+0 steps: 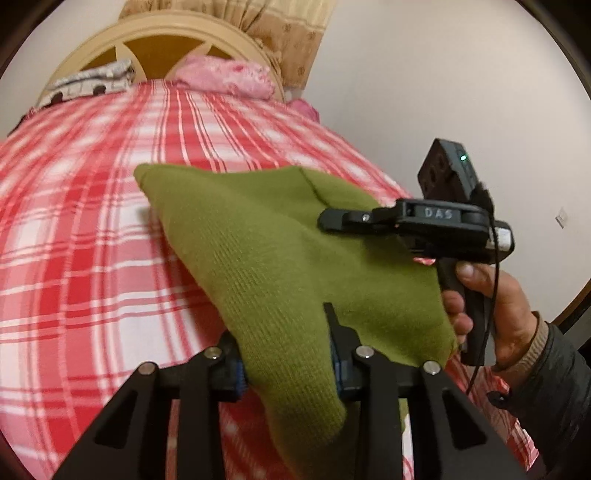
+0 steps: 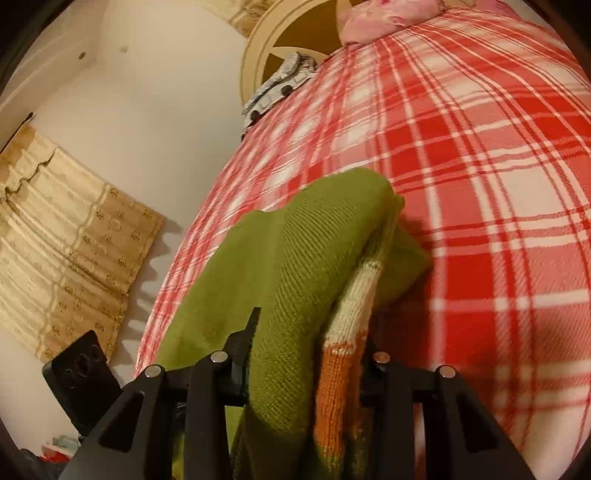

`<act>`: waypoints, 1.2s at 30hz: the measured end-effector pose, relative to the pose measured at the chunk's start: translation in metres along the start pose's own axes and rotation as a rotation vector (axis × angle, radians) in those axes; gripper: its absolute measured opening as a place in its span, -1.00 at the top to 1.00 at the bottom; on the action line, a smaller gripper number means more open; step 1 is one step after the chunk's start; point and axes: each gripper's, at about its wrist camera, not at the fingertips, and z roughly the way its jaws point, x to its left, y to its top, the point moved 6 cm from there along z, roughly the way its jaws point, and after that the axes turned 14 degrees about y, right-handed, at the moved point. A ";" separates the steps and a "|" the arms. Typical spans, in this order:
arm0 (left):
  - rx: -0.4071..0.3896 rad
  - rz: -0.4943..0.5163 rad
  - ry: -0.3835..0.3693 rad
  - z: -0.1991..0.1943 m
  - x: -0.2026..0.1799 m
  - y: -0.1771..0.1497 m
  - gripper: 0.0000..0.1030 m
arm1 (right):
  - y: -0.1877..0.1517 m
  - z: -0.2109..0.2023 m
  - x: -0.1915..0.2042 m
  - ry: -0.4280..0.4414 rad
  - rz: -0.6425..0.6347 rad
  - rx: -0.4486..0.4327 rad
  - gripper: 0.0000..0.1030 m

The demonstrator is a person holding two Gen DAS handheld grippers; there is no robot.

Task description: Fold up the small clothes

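A green knit garment (image 1: 258,251) is lifted off the bed and stretched between both grippers. My left gripper (image 1: 288,354) is shut on its near edge, the cloth bunched between the two black fingers (image 1: 338,332). In the left wrist view the right gripper (image 1: 332,218) lies side-on at the garment's right part, with a person's hand (image 1: 491,314) on its handle. In the right wrist view my right gripper (image 2: 310,343) is shut on a thick fold of the green knit garment (image 2: 295,258); an orange and cream striped band (image 2: 338,369) hides the right finger.
A red and white plaid bedcover (image 1: 92,221) spreads beneath. At the head stand a cream round headboard (image 1: 166,33), a pink pillow (image 1: 225,77) and a grey patterned cloth (image 1: 92,83). A beige curtain (image 2: 66,266) and a white wall (image 1: 461,92) flank the bed.
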 end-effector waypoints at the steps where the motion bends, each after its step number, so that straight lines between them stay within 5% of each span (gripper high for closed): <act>1: -0.009 -0.006 0.004 -0.006 0.003 0.001 0.34 | -0.002 0.002 0.010 0.011 -0.010 0.004 0.25; 13: -0.028 -0.058 0.126 -0.063 0.059 -0.025 0.35 | -0.031 0.065 0.109 0.144 -0.113 0.088 0.26; 36: -0.060 -0.220 0.234 -0.132 0.162 -0.077 0.35 | -0.113 0.190 0.201 0.271 -0.144 0.258 0.26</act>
